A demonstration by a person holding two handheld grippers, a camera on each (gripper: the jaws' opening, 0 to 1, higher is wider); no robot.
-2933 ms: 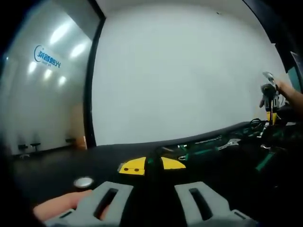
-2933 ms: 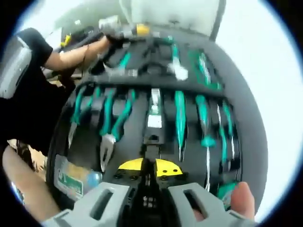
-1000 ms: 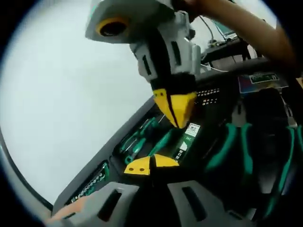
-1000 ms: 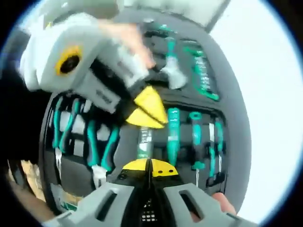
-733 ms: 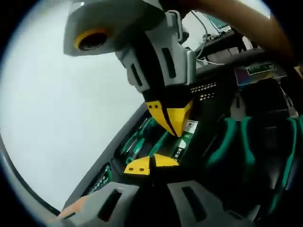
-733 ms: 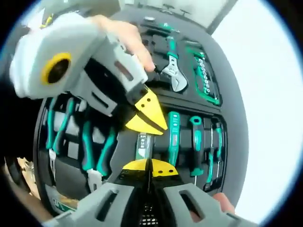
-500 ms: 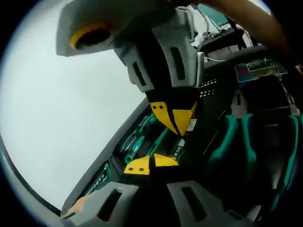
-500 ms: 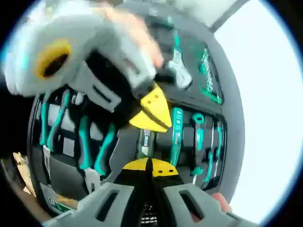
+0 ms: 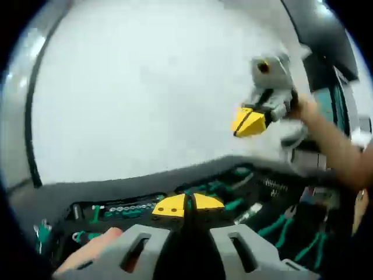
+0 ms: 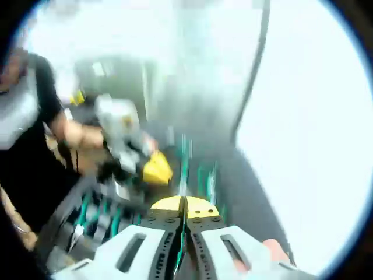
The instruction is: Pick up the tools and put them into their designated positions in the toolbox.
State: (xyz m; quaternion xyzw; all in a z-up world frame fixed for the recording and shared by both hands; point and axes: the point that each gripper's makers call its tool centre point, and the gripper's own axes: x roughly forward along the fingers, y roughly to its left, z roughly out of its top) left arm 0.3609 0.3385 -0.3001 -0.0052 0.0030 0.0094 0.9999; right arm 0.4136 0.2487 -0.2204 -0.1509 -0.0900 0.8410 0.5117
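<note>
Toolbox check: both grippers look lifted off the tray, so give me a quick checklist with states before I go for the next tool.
1. Left gripper empty: ok, yellow jaw tips together with nothing between them.
2. Right gripper empty: ok, tips closed and bare; it also appears raised against the white wall in the left gripper view.
3. Grippers clear of each other: ok, they are apart in both views.
4. Toolbox open and within sight: ok, the socket row and green-handled tools sit in their slots.
5. Which slots are unfilled: cannot tell, the right gripper view is motion-blurred.
6. A loose tool to pick up: cannot tell, none is identifiable.
</note>
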